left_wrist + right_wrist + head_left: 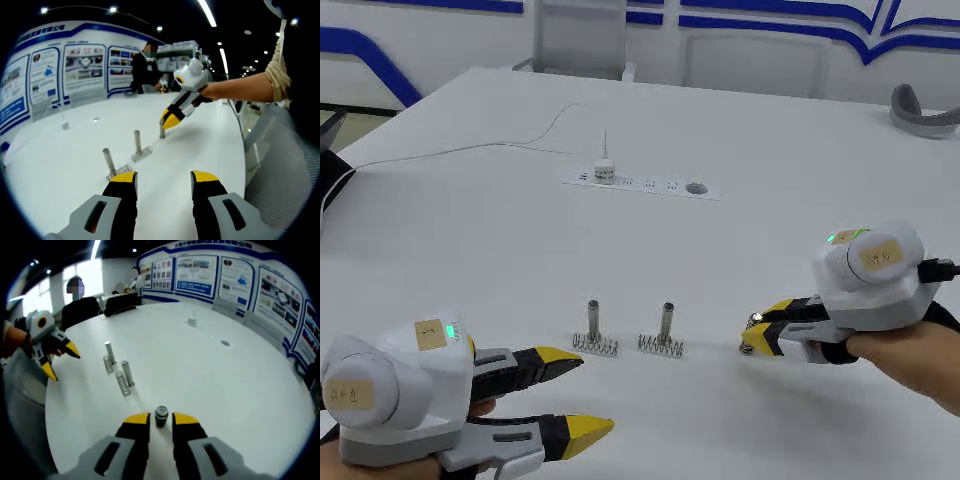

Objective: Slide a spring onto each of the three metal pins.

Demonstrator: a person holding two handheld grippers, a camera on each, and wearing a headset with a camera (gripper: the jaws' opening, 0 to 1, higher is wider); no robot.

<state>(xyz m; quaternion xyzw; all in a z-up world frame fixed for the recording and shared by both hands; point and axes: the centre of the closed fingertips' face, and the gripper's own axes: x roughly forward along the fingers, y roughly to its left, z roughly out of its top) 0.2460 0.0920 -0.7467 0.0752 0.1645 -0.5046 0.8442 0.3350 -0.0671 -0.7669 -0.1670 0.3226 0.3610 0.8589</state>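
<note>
Two metal pins [593,318] [666,322] stand upright mid-table, and a spring lies at the foot of each [595,346] [660,347]. My right gripper [750,343] is shut on a third pin [161,416], which stands upright on the table to the right of the other two. From the left gripper view, that third pin [162,132] hangs under the right gripper's yellow tips [167,120]. My left gripper [588,393] is open with nothing between its fingers, low at the near left, short of the nearest pin [106,160].
A white socket strip [640,183] with a plugged-in charger [604,170] and its cable lies farther back on the white table [770,260]. A chair [580,40] stands at the far edge. A grey curved object [920,112] sits at the far right.
</note>
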